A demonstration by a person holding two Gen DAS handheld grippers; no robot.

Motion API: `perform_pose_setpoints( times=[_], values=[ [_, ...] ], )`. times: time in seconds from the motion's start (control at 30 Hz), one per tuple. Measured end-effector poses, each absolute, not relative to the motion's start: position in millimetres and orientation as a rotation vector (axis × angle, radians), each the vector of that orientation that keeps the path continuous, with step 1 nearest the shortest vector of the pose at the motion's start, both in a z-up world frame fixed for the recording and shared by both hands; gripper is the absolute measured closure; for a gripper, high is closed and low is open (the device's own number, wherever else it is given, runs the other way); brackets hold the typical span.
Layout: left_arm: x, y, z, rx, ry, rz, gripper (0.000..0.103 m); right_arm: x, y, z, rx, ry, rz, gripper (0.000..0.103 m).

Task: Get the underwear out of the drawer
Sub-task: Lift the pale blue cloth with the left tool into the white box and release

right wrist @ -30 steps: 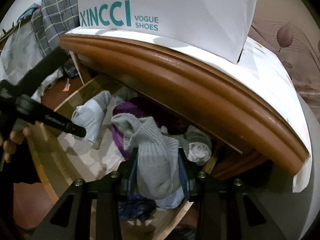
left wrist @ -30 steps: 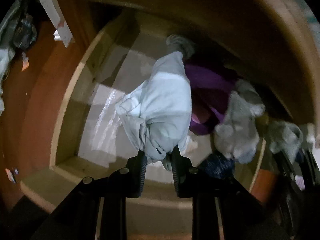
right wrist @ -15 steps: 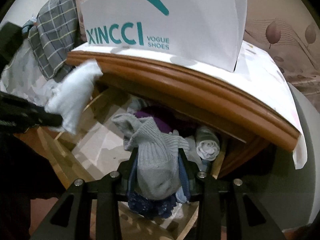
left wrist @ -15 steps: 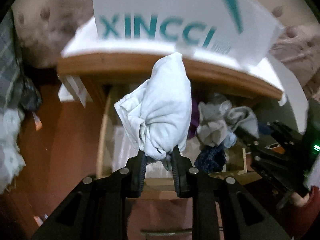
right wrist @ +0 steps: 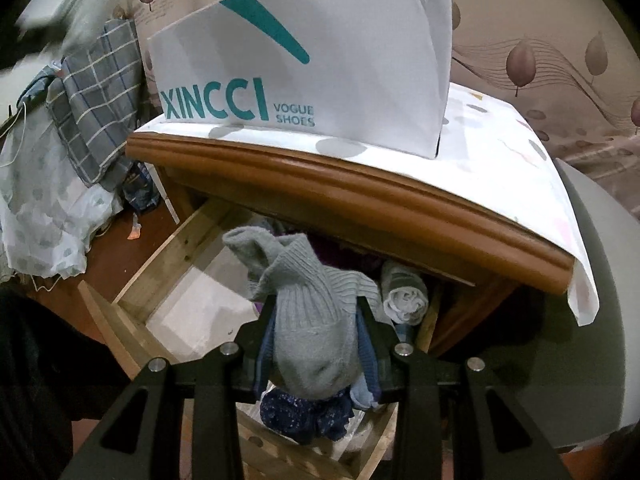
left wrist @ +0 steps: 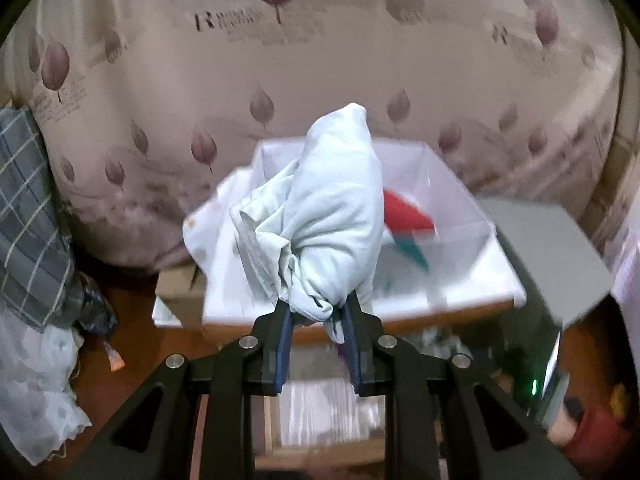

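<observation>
My left gripper (left wrist: 318,312) is shut on a pale blue bundle of underwear (left wrist: 328,216) and holds it high, in front of the open white shoe box (left wrist: 460,184) on the nightstand. My right gripper (right wrist: 318,312) is shut on a grey knitted garment (right wrist: 308,308), held just above the open wooden drawer (right wrist: 168,256). In the drawer lie a rolled grey-white piece (right wrist: 404,296), a dark blue patterned piece (right wrist: 304,416) and purple cloth at the back. The left gripper's bundle shows blurred at the top left of the right wrist view (right wrist: 92,8).
The white XINCCI shoe box (right wrist: 312,64) stands on the nightstand top (right wrist: 500,168), which overhangs the drawer. A checked grey cloth (right wrist: 92,100) and pale fabric (right wrist: 36,216) hang at the left. A leaf-patterned mattress (left wrist: 280,60) stands behind.
My left gripper has lifted the pale blue bundle out of the drawer up to box height. My right gripper has raised the grey garment slightly and pulled back.
</observation>
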State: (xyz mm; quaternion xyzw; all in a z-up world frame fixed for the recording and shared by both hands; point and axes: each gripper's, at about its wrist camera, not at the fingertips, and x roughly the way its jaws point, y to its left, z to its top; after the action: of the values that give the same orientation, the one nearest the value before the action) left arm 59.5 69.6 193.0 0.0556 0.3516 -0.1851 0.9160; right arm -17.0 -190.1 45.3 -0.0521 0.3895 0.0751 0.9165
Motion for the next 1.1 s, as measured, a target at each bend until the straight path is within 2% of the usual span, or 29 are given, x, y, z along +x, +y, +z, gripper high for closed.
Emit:
perform_pose_setpoints(
  times=[0.23, 0.57, 0.9, 1.1],
  values=[
    [133, 55, 217, 0.13, 0.705, -0.333, 0.082, -28, -189, 57, -0.099, 0.769, 0.169, 0.067],
    [204, 42, 162, 0.12, 0.877, -0.321, 0.082, -35, -196, 67, -0.092, 0.755, 0.153, 0.067],
    [231, 24, 122, 0.163, 0.998, -0.315, 0.08, -42, -200, 92, -0.074, 0.719, 0.144, 0.067],
    [230, 16, 120, 0.208, 0.982, -0.307, 0.069, -38, -199, 110, -0.08, 0.694, 0.137, 0.067]
  ],
)
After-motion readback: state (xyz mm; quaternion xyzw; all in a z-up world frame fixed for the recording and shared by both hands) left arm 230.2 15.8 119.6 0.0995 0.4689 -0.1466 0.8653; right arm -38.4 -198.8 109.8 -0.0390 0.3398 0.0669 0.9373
